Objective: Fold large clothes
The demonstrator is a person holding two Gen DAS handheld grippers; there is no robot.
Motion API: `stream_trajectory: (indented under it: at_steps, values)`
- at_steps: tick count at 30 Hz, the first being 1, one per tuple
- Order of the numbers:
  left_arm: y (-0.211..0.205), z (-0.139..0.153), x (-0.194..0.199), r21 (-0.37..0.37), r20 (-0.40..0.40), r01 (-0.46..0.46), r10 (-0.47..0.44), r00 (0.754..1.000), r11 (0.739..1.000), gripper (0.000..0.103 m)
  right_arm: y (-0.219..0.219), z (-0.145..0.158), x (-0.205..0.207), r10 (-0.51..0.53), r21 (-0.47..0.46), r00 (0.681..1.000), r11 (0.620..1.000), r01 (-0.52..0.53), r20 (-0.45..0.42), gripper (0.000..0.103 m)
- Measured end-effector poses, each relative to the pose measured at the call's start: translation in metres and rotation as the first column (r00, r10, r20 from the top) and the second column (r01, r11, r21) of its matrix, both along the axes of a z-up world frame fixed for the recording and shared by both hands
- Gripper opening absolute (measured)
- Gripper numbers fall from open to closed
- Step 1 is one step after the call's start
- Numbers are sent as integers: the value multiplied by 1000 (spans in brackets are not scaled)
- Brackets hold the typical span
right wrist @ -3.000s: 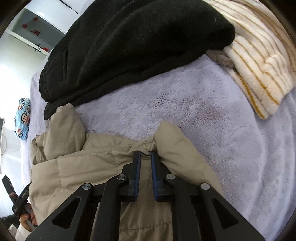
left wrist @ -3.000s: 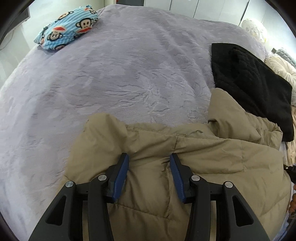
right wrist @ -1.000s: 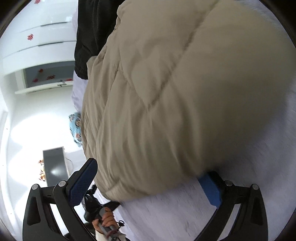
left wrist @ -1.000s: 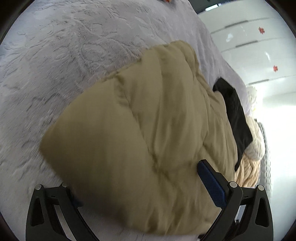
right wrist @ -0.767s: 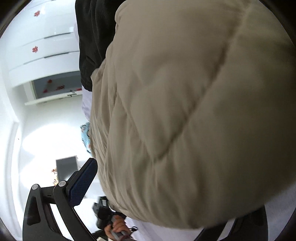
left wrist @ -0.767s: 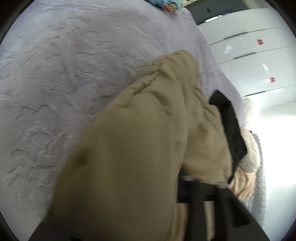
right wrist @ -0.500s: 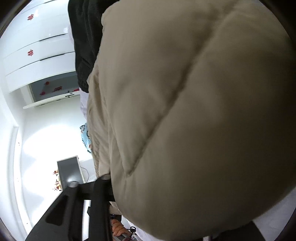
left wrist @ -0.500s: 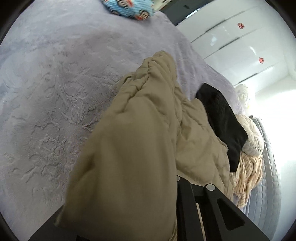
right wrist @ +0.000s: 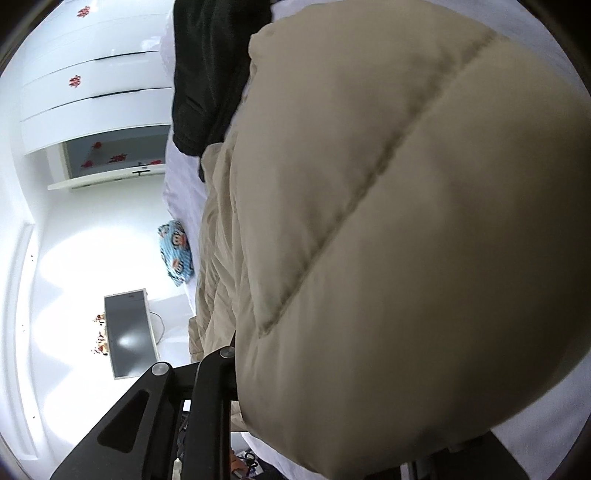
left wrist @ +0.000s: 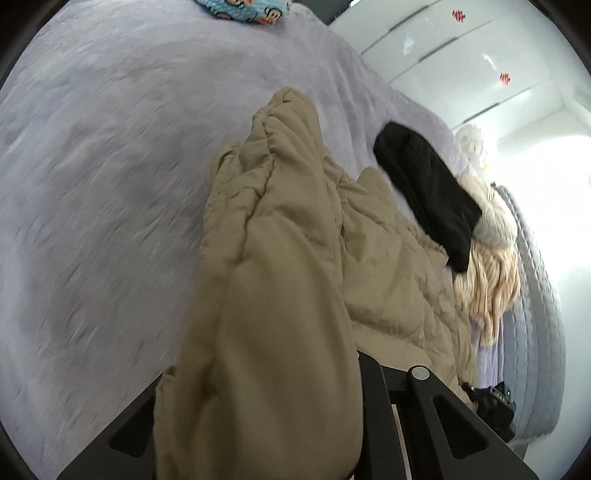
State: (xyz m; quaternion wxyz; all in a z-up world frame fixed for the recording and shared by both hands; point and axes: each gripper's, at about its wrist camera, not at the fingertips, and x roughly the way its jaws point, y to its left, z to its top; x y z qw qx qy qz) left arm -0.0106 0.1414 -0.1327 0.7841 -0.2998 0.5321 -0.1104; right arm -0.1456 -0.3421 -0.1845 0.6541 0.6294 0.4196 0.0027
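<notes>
A tan quilted puffer jacket point(left wrist: 280, 258) lies bunched on the purple plush bed cover point(left wrist: 110, 166). One fold of it rises into my left gripper point(left wrist: 317, 369) and drapes over the fingers, hiding both pads. That gripper is shut on the fold. In the right wrist view the jacket point(right wrist: 406, 221) bulges up close and fills most of the picture. My right gripper point(right wrist: 280, 362) has the padded cloth between its jaws, which are closing. Only its left finger point(right wrist: 218, 373) shows, pressed against the cloth.
A black garment point(left wrist: 424, 184) and a cream striped knit point(left wrist: 491, 280) lie on the bed beyond the jacket. A blue monkey-print pillow point(left wrist: 247, 11) sits at the far edge. White wardrobe doors point(left wrist: 480, 55) stand behind. A dark screen point(right wrist: 129, 332) stands off the bed.
Both grippers went from wide open around the jacket's ends to shut on them. The jacket has since come up off the bed and bunched lengthwise, and both views have swung.
</notes>
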Motion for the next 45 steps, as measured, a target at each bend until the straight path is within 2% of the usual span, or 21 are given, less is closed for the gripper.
stream_trajectory:
  at_steps: [4,6,8,9,10,12,14,16,18,19,20,24,28,29,30,31,34,39,45]
  values:
    - [17,-9,-38,26,-65,58,-56,996,998,17,23,-2,-45,-20,6,999,1000,20,-44,25]
    - [24,-15,-47,43,-95,76,-72,993,996,21,28,-5,-56,-28,-2,998,1000,28,-58,25]
    - [30,-19,-54,75,-120,88,-78,990,993,30,32,-8,-60,-34,-22,997,999,33,-70,26]
    - [33,-19,-57,92,-130,88,-75,989,992,39,32,-7,-61,-40,-31,996,999,38,-76,27]
    - [38,-17,-61,121,-144,87,-69,987,989,53,33,-5,-61,-45,-40,996,998,42,-83,29]
    - [49,-10,-66,194,-146,75,-47,988,978,62,33,4,-62,-55,-78,992,996,46,-113,37]
    - [61,-2,-71,243,-146,83,-48,988,967,62,32,14,-67,-58,-108,988,993,42,-146,49]
    - [74,5,-76,267,-146,76,-38,989,961,62,35,24,-69,-67,-137,982,990,43,-174,54]
    - [85,13,-78,283,-143,81,-41,989,956,62,38,34,-77,-86,-161,973,986,52,-214,66]
    - [88,19,-80,302,-138,88,-48,989,949,62,38,36,-80,-93,-168,970,984,56,-224,76]
    - [90,23,-79,316,-133,92,-52,990,944,62,41,40,-85,-101,-181,966,982,58,-237,79]
    - [94,30,-81,331,-139,126,-84,987,935,62,53,64,-92,-113,-248,953,968,42,-280,79]
    - [84,34,-79,329,-154,159,-113,981,931,62,68,90,-101,-95,-299,957,954,9,-273,79]
    - [84,36,-80,329,-156,168,-121,980,929,67,72,95,-97,-78,-309,959,951,-10,-272,79]
    - [81,37,-79,328,-156,172,-126,980,929,86,74,96,-99,-57,-319,960,947,-34,-273,79]
    - [78,40,-81,334,-146,174,-131,980,926,95,76,97,-88,-42,-327,961,944,-52,-273,79]
    - [74,48,-87,350,-117,170,-137,984,921,95,93,104,-63,20,-362,960,924,-124,-279,79]
    - [80,44,-87,366,-129,126,-83,988,922,95,114,114,-42,120,-395,952,890,-229,-282,80]
    - [74,42,-88,391,-152,136,-82,985,910,95,129,119,-23,202,-470,926,815,-339,-319,88]
